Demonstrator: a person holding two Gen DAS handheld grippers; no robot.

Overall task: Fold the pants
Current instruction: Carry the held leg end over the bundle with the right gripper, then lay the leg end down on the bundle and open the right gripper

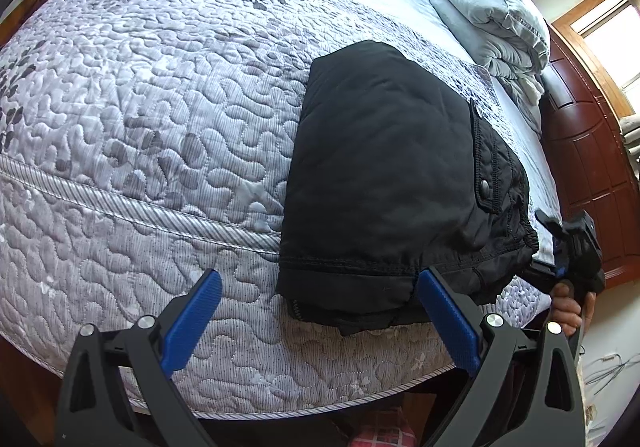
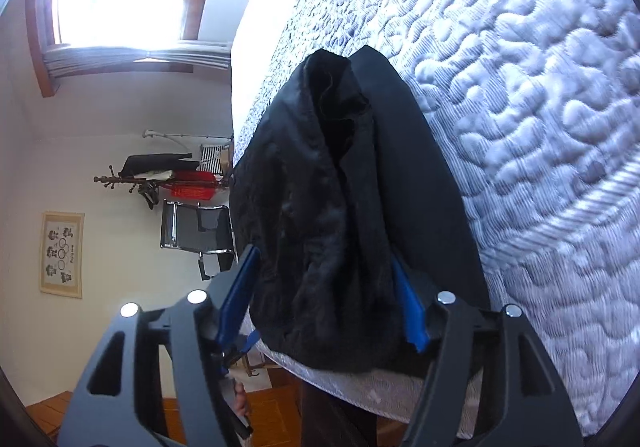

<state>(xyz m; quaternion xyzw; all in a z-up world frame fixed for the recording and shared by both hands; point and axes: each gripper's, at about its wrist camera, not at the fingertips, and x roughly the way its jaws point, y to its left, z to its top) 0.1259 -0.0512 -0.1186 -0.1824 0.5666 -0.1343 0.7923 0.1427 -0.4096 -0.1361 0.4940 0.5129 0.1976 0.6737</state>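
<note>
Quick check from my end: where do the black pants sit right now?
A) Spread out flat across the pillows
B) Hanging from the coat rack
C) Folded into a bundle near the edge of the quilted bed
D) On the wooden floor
C: the left wrist view shows the black pants folded into a compact bundle on the quilted bed, close to its near edge, with the folded grey bedding lying apart behind them.

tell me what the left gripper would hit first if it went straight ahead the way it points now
Most likely the quilted bedspread: the open left gripper points at the bed edge, with only its right finger near the folded black pants. Depth is unclear, so the pants' near hem might be brushed first.
</note>
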